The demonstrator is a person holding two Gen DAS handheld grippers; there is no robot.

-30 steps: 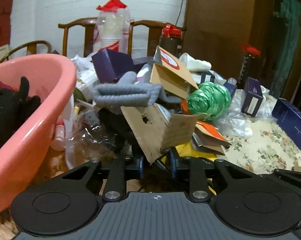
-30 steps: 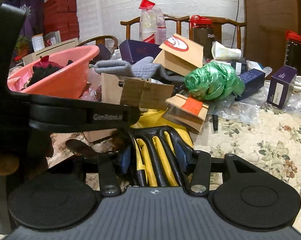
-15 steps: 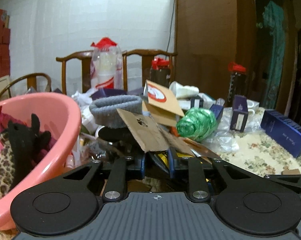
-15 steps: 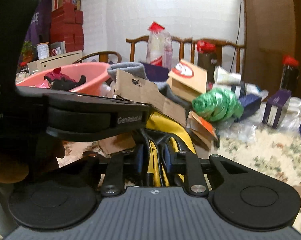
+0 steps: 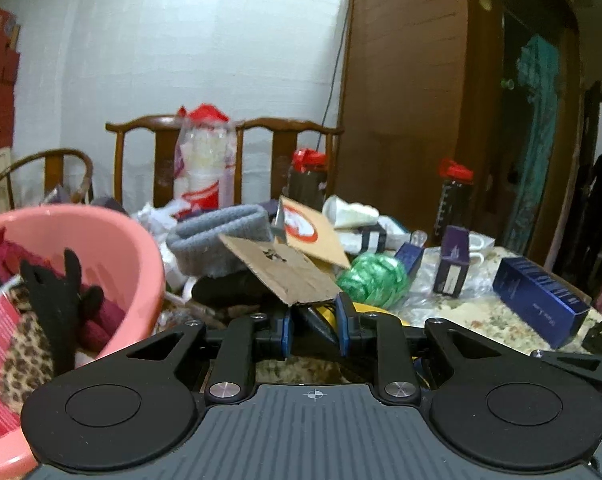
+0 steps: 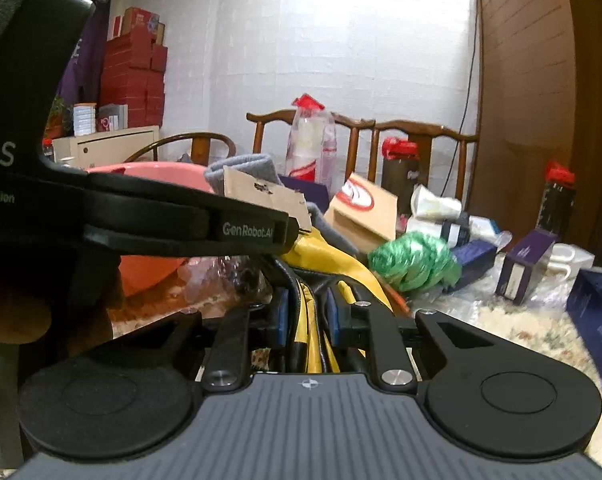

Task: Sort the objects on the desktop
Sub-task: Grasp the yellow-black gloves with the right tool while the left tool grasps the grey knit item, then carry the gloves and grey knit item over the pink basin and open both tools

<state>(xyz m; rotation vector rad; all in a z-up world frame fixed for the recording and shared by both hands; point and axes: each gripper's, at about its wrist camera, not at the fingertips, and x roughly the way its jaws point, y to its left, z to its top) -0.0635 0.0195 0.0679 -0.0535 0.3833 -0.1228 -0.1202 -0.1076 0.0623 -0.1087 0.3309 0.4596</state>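
Observation:
My left gripper (image 5: 313,320) is shut on the lower edge of a torn brown cardboard piece (image 5: 277,272), which it holds above the clutter. In the right wrist view that gripper (image 6: 293,226) reaches in from the left with the cardboard piece (image 6: 257,194) at its tip. My right gripper (image 6: 307,312) is shut on a yellow item with black straps (image 6: 325,252), lifted off the table. A pink basin (image 5: 113,236) holding dark and leopard-print clothes sits at the left.
A grey knit cloth (image 5: 217,244), a green plastic bundle (image 5: 373,280), a brown carton with a red logo (image 5: 313,232), purple (image 5: 453,264) and blue (image 5: 537,300) boxes and red-capped bottles crowd the floral table. Wooden chairs stand behind.
Both grippers have risen. The left one carried the cardboard piece up. The right jaws closed on the yellow strapped item and lifted it.

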